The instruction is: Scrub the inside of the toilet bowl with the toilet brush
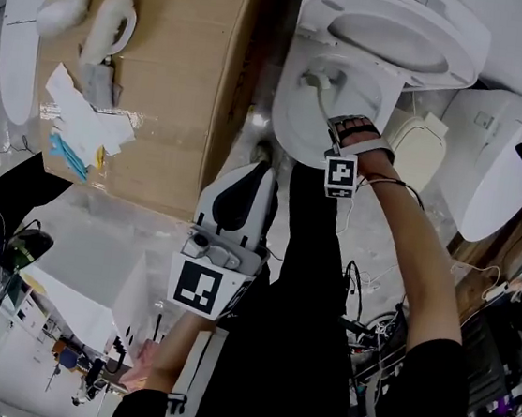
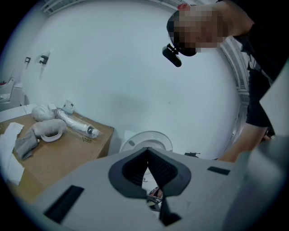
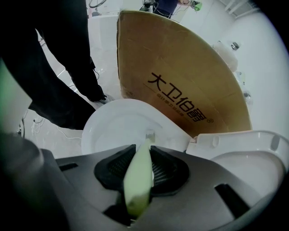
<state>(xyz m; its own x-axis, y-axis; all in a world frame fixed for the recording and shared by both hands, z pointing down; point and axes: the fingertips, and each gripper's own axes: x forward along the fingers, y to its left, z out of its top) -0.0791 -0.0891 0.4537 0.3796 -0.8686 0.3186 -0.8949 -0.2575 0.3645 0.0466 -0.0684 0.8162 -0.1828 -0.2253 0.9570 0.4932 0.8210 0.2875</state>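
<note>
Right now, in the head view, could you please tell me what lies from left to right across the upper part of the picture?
white lid → cardboard box → toilet bowl → off-white seat → white toilet unit

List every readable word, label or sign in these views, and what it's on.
"大卫伯爵": black print on the side of the cardboard box.
Smaller line under it, same box: too small to read.
Square markers on the left cube and right cube: black-and-white patterns, no text.
Papers in the head view: too small to read.
</note>
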